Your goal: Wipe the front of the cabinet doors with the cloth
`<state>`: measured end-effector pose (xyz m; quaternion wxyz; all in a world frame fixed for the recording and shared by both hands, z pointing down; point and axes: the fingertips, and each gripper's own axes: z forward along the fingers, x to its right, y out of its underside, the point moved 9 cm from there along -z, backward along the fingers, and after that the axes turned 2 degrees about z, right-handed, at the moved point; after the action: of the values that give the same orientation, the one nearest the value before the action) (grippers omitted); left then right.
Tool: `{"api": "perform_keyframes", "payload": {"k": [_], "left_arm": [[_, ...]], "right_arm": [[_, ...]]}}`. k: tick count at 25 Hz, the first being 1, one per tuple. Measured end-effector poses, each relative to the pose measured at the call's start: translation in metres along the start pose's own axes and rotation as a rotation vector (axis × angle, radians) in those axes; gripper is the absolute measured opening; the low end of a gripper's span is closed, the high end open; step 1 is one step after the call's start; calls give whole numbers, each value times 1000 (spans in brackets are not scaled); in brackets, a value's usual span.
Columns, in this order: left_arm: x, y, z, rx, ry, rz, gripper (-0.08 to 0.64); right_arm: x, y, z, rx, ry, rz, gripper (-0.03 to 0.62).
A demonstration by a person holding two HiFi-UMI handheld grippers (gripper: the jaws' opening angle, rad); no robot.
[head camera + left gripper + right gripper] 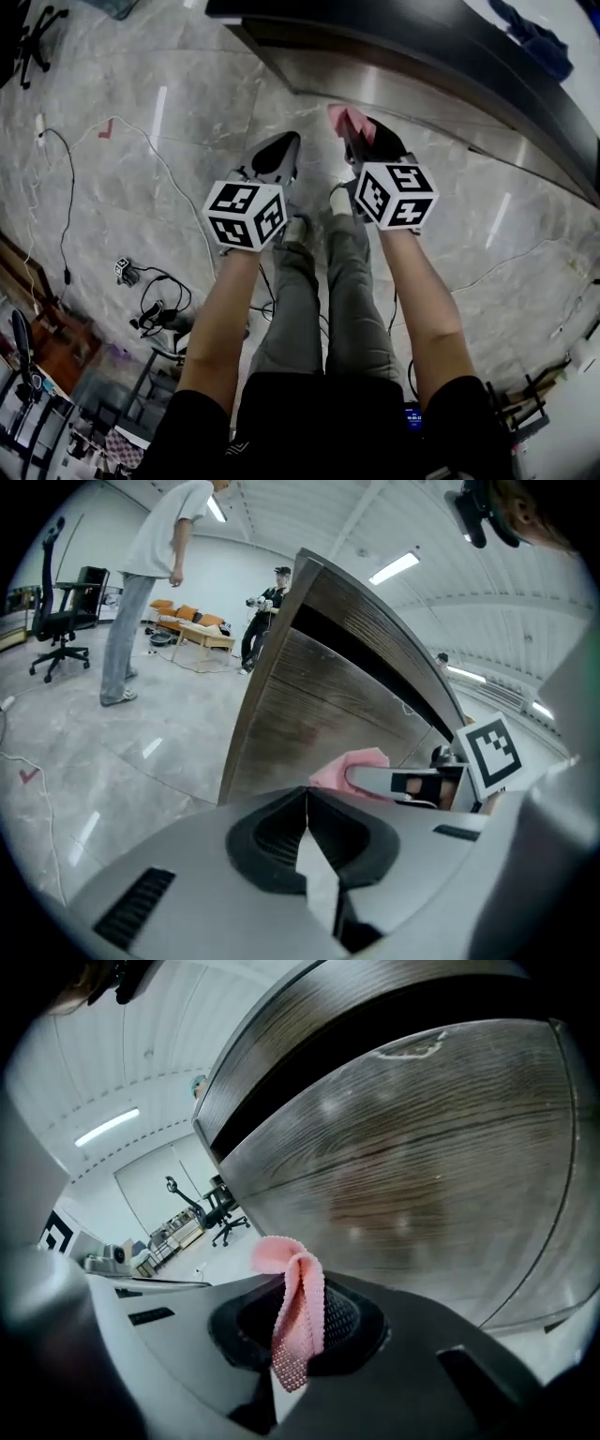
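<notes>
**Pink cloth held before the dark cabinet door**

A glossy grey marbled floor (187, 131), trailed with black cables (159, 300), runs up to the long dark wood-grain cabinet (422, 1166). Beyond the cabinet's end are a black office chair (58, 621) and a standing person in a pale shirt (150, 592). The right gripper (361, 141) pinches the folded pink knitted cloth (298, 1316) near the cabinet's front. The cloth's long axis lies along the jaws, looped end towards the door. The left gripper (307, 803), farther from the cabinet, has its jaws pressed together with nothing between them.
</notes>
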<state>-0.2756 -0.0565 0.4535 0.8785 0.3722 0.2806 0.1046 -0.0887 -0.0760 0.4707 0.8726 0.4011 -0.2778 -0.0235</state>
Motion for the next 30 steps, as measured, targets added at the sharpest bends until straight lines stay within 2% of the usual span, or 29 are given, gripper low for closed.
{"api": "perform_keyframes", "payload": {"k": [10,17,30], "left_arm": [[-42,12,-16,18,-70,-49,11],[-45,11,-12,24,-73,-47,11],[-20,3,21,-2,-20,-8,11]], "right_arm": [[-26,4,52,-57,-41,-67,43],[-28,5,69,-77,-50,-73,43],[19,-11,54,-24,31,-29,43]]}}
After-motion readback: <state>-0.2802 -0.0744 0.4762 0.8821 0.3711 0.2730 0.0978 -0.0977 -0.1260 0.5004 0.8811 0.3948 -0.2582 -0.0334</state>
